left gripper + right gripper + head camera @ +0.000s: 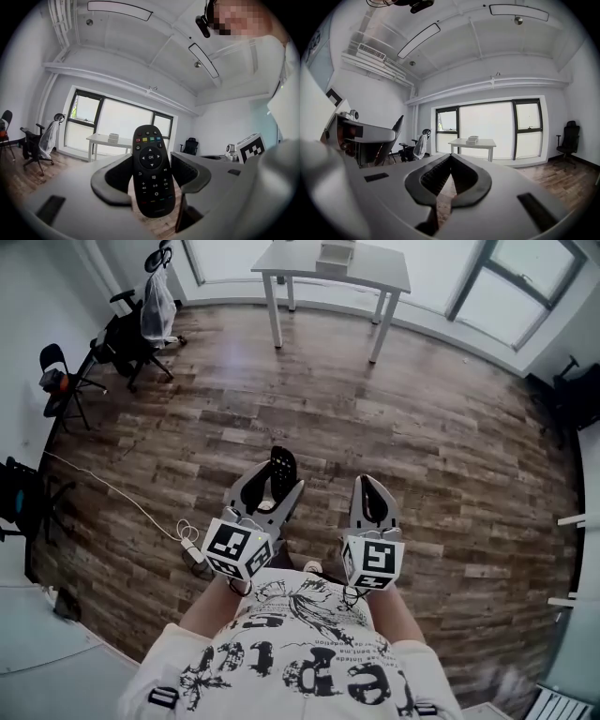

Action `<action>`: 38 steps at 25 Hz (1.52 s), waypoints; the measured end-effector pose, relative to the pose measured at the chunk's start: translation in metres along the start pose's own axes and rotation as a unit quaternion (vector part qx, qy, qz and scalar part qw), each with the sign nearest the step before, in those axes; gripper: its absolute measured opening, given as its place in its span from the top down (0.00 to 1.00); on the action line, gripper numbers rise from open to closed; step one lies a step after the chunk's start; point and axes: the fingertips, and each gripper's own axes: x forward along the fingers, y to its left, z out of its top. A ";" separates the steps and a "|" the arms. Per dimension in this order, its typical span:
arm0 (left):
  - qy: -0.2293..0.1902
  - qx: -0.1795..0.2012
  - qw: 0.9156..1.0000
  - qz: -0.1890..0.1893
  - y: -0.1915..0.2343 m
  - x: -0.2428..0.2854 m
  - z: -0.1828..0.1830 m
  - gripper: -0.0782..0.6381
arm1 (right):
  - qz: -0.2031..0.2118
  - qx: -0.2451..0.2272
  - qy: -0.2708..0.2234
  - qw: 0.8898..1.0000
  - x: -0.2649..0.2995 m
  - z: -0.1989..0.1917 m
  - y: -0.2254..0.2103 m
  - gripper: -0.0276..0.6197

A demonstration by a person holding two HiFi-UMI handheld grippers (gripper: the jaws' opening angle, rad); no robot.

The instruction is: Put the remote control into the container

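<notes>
A black remote control [152, 169] with coloured buttons stands upright between the jaws of my left gripper [151, 174], which is shut on it. In the head view the remote control [281, 472] sticks forward out of the left gripper [269, 493], held close in front of my body above the wooden floor. My right gripper [372, 505] is beside it, shut with nothing in it; in the right gripper view its jaws [449, 174] meet at the tips. A small container [336, 254] sits on the white table [375, 268] far ahead by the windows.
Black office chairs [127, 334] stand at the left, one draped with a pale bag. A white cable [131, 502] and power strip lie on the floor at my left. Another dark chair [577, 395] is at the far right. Wooden floor [394, 418] stretches between me and the table.
</notes>
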 end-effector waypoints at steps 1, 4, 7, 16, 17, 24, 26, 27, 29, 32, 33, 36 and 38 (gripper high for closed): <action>0.002 0.001 1.000 -0.009 0.004 0.010 0.000 0.52 | -0.006 0.002 0.002 1.000 0.007 -0.001 -0.003 0.95; 0.007 -0.004 0.999 -0.036 0.025 0.042 0.003 0.52 | -0.028 0.007 0.008 1.000 0.035 0.000 -0.012 0.95; 0.007 -0.002 0.998 -0.057 0.057 0.069 0.012 0.52 | -0.053 0.006 0.011 0.999 0.072 0.003 -0.015 0.95; -0.007 0.016 0.994 -0.110 0.192 0.132 0.065 0.52 | -0.087 0.002 -0.021 0.996 0.211 0.045 0.023 0.95; -0.006 0.018 0.993 -0.113 0.205 0.136 0.070 0.52 | -0.086 -0.001 -0.021 0.996 0.224 0.048 0.030 0.95; 0.000 0.007 0.995 -0.102 0.273 0.160 0.078 0.52 | -0.067 -0.005 -0.007 0.998 0.299 0.056 0.058 0.95; 0.003 0.002 0.996 -0.094 0.284 0.166 0.076 0.52 | -0.061 -0.010 -0.007 0.998 0.314 0.057 0.058 0.95; 0.005 0.001 0.996 -0.089 0.290 0.171 0.076 0.52 | -0.059 -0.010 -0.007 0.998 0.322 0.058 0.056 0.95; 0.007 -0.002 0.997 -0.078 0.299 0.182 0.077 0.52 | -0.053 -0.011 -0.006 0.999 0.339 0.058 0.049 0.95; 0.007 -0.002 0.998 -0.059 0.302 0.204 0.078 0.52 | -0.038 -0.010 -0.007 0.999 0.359 0.059 0.030 0.95; 0.006 -0.001 0.999 -0.052 0.301 0.213 0.079 0.52 | -0.031 -0.009 -0.007 0.999 0.366 0.059 0.022 0.95; -0.002 -0.002 1.000 -0.030 0.296 0.243 0.084 0.52 | -0.007 -0.007 -0.013 1.000 0.392 0.065 -0.008 0.95; -0.010 -0.001 1.000 -0.014 0.289 0.267 0.089 0.52 | 0.009 -0.009 -0.020 1.000 0.407 0.075 -0.032 0.95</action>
